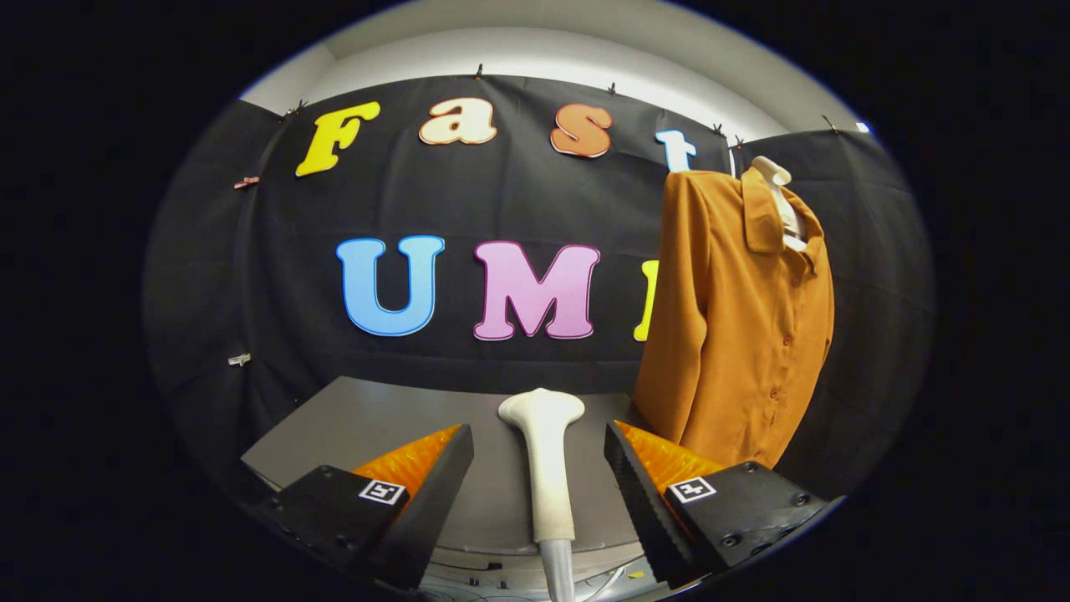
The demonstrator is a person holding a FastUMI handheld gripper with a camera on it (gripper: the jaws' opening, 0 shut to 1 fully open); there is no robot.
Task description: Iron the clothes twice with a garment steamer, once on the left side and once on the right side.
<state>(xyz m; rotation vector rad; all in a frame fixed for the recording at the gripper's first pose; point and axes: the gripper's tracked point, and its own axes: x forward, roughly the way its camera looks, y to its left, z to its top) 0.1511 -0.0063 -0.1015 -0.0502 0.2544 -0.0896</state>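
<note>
A white garment steamer [545,456] stands upright on the grey table [351,426], its handle rising between my two fingers and its flat head pointing up. My gripper [539,464] is open, with a gap on each side of the handle and neither finger [435,493] touching it. An orange-brown shirt [740,326] with buttons down its front hangs on a white hanger or form [782,196], beyond my right finger and to the right of the steamer, against the black cloth wall.
The grey table's far edge meets the black cloth wall behind the steamer. Small clips [240,359] pin the cloth at the left. A round base with cables [501,581] lies under the steamer's lower end.
</note>
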